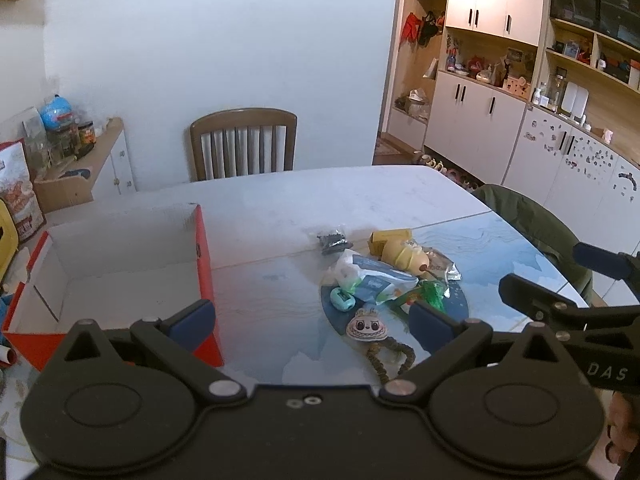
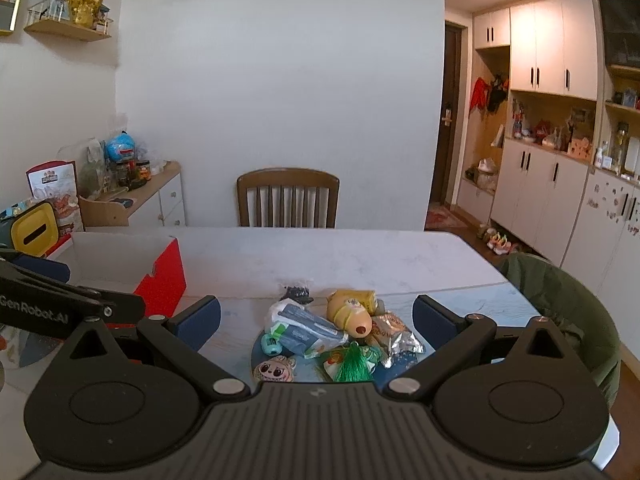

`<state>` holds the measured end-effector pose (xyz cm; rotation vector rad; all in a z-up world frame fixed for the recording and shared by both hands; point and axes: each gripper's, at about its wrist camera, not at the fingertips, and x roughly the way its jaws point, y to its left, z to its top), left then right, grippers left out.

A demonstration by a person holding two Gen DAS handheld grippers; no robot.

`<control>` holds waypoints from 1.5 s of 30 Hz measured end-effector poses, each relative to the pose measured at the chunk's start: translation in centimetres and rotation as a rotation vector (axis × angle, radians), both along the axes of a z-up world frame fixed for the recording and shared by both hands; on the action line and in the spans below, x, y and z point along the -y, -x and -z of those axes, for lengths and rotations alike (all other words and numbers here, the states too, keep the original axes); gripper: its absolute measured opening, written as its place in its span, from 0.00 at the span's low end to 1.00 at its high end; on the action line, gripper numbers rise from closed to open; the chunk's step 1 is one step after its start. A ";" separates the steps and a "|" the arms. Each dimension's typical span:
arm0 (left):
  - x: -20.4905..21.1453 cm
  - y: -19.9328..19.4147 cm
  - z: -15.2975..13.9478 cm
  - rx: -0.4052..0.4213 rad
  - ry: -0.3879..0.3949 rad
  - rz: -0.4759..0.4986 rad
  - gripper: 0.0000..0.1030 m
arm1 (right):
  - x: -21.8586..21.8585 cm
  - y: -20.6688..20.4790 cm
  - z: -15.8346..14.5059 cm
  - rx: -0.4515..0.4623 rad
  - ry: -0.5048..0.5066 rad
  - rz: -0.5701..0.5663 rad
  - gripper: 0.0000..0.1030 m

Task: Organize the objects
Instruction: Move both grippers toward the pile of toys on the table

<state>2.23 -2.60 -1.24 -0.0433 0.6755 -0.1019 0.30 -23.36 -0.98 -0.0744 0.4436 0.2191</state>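
A heap of small objects lies on the table: a blue-white wipes pack (image 1: pixel 376 280) (image 2: pixel 310 328), a yellow duck-shaped bottle (image 1: pixel 404 256) (image 2: pixel 350 314), a teal gadget (image 1: pixel 342 299) (image 2: pixel 272 345), a cartoon-face charm (image 1: pixel 366 326) (image 2: pixel 274 369), a green tassel (image 2: pixel 352 364), a silver snack packet (image 2: pixel 396 336) and a black bag (image 1: pixel 332 240). An empty red box (image 1: pixel 206 264) (image 2: pixel 162 280) stands left of the heap. My left gripper (image 1: pixel 310 320) is open, hovering between box and heap. My right gripper (image 2: pixel 316 316) is open above the heap's near side, holding nothing.
A wooden chair (image 1: pixel 244 144) (image 2: pixel 288 198) stands at the table's far side. A chair draped in a green jacket (image 1: pixel 536 228) (image 2: pixel 560 300) is at the right edge. A cluttered side cabinet (image 1: pixel 80 160) is on the left, white cupboards (image 1: pixel 500 120) on the right.
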 end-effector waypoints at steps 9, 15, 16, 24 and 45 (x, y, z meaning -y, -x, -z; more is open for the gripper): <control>-0.2 -2.9 2.0 -0.110 0.049 0.004 1.00 | 3.5 -4.6 2.1 -0.084 -0.013 0.080 0.99; 0.6 -5.3 4.1 -0.148 0.051 0.015 1.00 | 4.8 -7.2 4.5 -0.136 0.005 0.042 0.99; 0.8 -5.7 4.4 -0.155 0.056 0.013 1.00 | 4.8 -7.5 5.0 -0.141 0.017 0.028 0.99; 2.8 -8.7 6.7 -0.177 0.066 0.011 1.00 | 4.9 -10.0 8.4 -0.206 0.077 -0.065 0.97; 7.7 -14.8 13.6 -0.310 0.062 0.017 0.99 | 2.9 -15.9 15.3 -0.258 0.221 -0.277 0.85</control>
